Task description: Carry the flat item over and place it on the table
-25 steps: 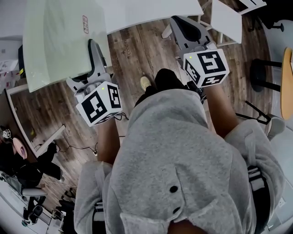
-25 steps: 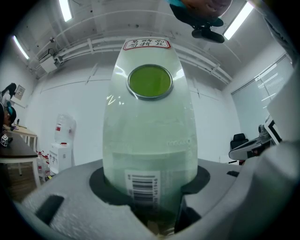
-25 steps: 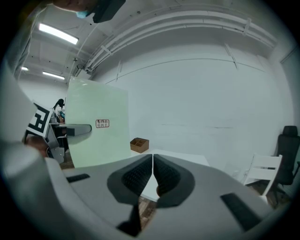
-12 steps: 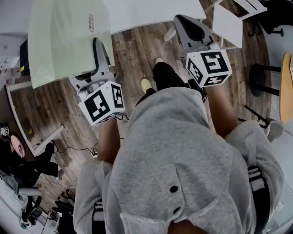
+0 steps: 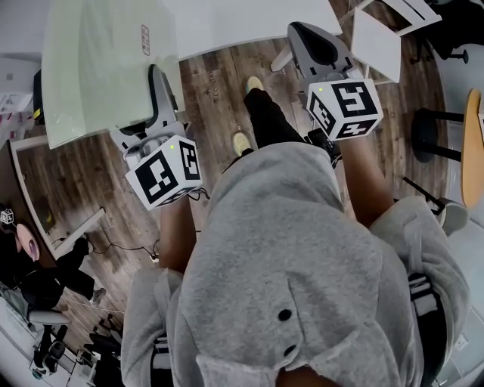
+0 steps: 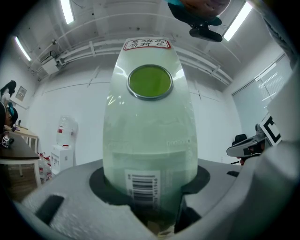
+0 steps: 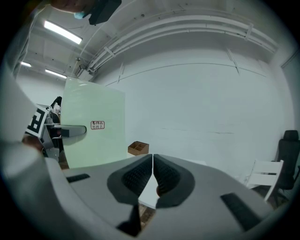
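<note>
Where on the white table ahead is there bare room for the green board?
The white table is bare between the green board in the left gripper and its right corner. One wooden box stands beside the board's edge.

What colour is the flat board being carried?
The board is pale green; head view shows it best.

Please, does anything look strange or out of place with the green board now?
Nothing looks spilled or damaged. One thing stands out: the pale green board is clamped at one edge by the left hand-held gripper alone, so most of it sticks out unsupported. The right hand-held gripper is shut and empty.
</note>
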Demonstrator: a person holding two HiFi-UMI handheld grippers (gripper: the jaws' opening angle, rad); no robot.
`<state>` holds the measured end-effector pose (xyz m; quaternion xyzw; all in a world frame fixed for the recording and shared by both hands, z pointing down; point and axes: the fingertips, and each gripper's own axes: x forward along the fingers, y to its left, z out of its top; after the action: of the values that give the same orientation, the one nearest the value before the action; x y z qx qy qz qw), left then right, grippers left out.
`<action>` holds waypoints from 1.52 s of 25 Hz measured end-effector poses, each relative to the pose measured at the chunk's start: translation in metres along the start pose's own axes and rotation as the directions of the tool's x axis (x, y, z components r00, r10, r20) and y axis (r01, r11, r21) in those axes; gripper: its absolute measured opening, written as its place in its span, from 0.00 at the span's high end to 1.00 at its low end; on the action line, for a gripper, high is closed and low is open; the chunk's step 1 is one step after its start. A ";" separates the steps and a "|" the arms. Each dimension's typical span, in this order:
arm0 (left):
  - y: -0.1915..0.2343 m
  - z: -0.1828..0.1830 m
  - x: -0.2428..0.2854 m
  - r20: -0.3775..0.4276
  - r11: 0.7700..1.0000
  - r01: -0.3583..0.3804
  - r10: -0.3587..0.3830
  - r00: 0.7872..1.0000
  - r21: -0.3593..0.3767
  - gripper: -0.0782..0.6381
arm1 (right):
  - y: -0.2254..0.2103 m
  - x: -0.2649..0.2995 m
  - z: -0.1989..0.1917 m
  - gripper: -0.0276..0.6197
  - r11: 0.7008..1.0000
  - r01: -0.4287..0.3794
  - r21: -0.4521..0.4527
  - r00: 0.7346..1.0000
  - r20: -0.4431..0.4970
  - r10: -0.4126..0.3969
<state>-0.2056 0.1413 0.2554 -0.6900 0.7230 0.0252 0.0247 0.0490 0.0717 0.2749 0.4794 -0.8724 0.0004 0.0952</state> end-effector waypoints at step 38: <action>0.005 -0.020 0.114 -0.036 0.998 -0.034 0.036 0.999 0.053 0.52 | -0.070 0.105 -0.018 0.91 1.000 -0.011 0.015 0.999 -0.033 0.011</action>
<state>-0.2161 0.0262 0.2677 -0.6766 0.7357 -0.0061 0.0291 0.0562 -0.0520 0.3040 0.4753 -0.8733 0.0156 0.1061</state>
